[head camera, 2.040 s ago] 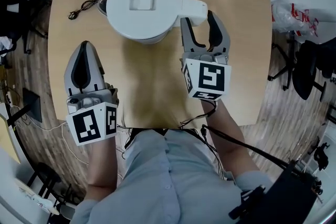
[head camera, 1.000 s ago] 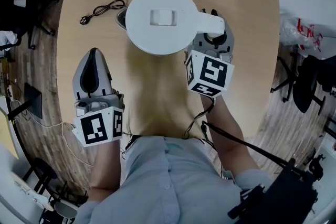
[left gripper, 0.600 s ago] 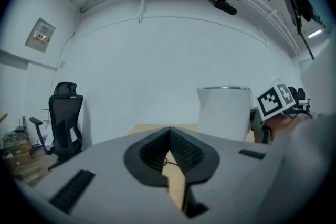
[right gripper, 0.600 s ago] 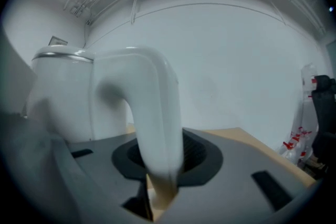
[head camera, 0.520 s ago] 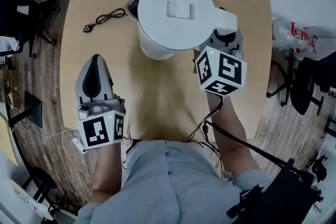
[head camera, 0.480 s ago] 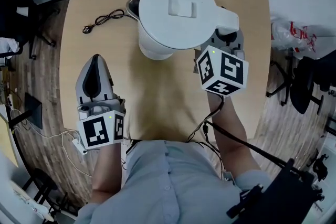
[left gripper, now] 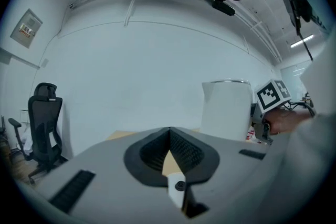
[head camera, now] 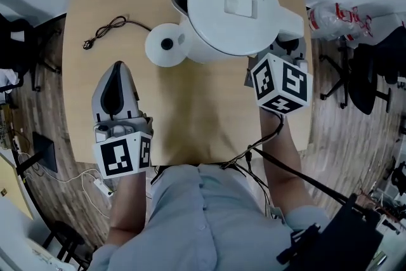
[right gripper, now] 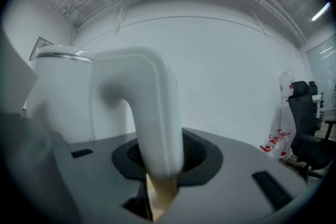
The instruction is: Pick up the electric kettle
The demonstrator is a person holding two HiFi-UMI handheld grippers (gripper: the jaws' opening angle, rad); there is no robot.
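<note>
Two grippers: my right gripper (head camera: 287,51) clamps the white plastic electric kettle (head camera: 231,9) by its handle, clear of its round white base (head camera: 166,44); my left gripper (head camera: 116,73), closed and empty, hovers by the light wooden table (head camera: 203,117)'s open left edge

kettle (head camera: 231,13): was seated on base (head camera: 166,45), now lifted clear; base: now uncovered; right gripper (right gripper: 160,173): jaws went from apart to clamped on handle (right gripper: 152,107)

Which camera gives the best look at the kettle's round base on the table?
The head view: the white base lies uncovered, its dark centre socket showing, beside the kettle. The left gripper view shows only the kettle's body, not the base. The right gripper view shows just the handle in the fingers of the right gripper.
</note>
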